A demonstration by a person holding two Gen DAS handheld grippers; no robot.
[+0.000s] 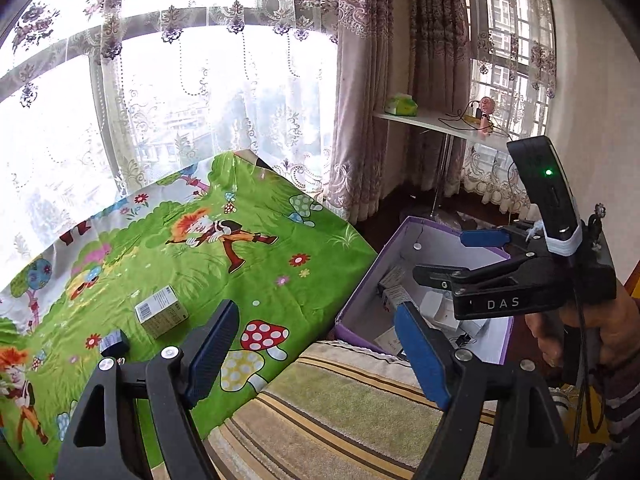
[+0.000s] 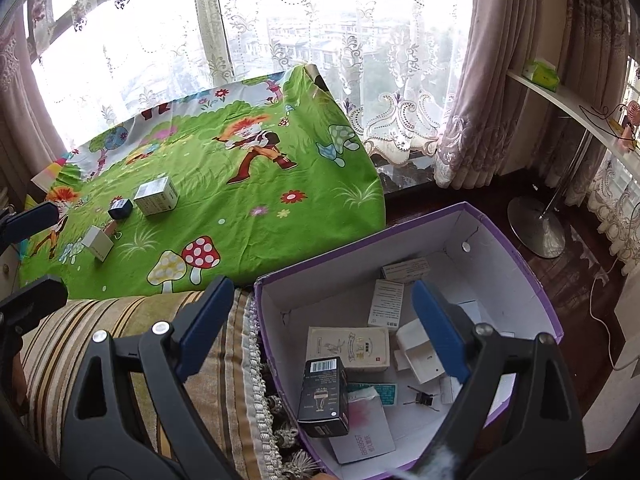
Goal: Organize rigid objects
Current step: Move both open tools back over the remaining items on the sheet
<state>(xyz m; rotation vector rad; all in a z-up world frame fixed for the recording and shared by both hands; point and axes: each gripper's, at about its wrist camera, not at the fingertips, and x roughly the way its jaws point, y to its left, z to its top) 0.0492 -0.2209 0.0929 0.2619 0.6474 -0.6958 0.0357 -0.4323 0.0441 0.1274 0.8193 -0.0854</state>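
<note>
Tongs gape wide, both empty: right gripper (image 2: 320,328) hangs over the purple box (image 2: 516,264), black carton (image 2: 322,396) inside; left gripper (image 1: 316,352) faces 3 boxes (image 2: 156,196) waiting on the green cloth (image 2: 248,240).

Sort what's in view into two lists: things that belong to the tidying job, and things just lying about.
Belongs to the job:
- purple box, already holding several packages
- black carton inside it
- pale green carton on the cartoon cloth
- small dark box
- small white box

Just lying about:
- tissue pack on the white shelf
- pink fan
- striped cushion
</note>
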